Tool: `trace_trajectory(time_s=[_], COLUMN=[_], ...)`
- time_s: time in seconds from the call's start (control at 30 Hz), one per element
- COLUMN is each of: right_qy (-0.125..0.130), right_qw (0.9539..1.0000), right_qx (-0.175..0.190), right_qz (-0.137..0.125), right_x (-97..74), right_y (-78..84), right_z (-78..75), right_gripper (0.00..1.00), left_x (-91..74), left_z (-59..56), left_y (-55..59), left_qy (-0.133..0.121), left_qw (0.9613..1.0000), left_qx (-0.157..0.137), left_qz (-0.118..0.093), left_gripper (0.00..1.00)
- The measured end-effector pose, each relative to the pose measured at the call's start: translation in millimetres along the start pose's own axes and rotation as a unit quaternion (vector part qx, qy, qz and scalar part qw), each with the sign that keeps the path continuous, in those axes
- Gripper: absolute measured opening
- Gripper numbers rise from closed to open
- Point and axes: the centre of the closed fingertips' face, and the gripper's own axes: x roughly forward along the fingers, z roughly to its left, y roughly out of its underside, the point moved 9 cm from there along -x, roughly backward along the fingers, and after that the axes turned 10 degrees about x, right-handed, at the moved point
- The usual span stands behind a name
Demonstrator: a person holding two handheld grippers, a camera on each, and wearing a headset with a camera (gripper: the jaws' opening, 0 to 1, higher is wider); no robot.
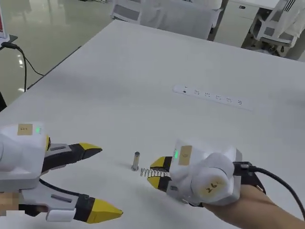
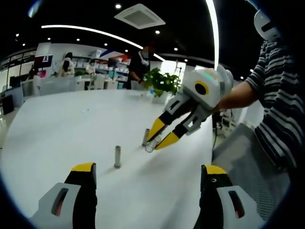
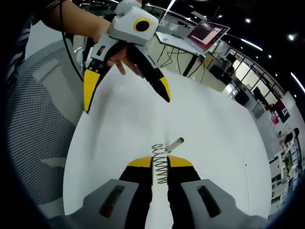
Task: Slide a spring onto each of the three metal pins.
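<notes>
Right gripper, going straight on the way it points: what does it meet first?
Likely the metal pin just ahead; the spring it grips would touch first, though depth is unclear.

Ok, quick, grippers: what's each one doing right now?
Left gripper: open, holding nothing.
Right gripper: shut on a spring.
</notes>
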Motion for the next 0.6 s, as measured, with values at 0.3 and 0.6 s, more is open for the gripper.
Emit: trace_trajectory(time_s=[0.3,0.6], right_qy=[0.017,0.021], right_qw=[0.9995,0.9988], right_qx=[0.025,0.043], right_qz=[0.003,-0.007], right_x=[-17.4,-30.2], right_y=[15.2,23.3], right_z=[0.1,9.2], right_gripper=[0.08,0.08], left_x=[12.4,31.5], left_z=[-2.5,-9.9], left_y=[-5.5,-9.1], left_qy=[0.029,0.077], left_qw=[0.9996,0.9969], left_qx=[0.002,-0.012], left_qz=[0.000,0.002], left_gripper=[0.79,0.54])
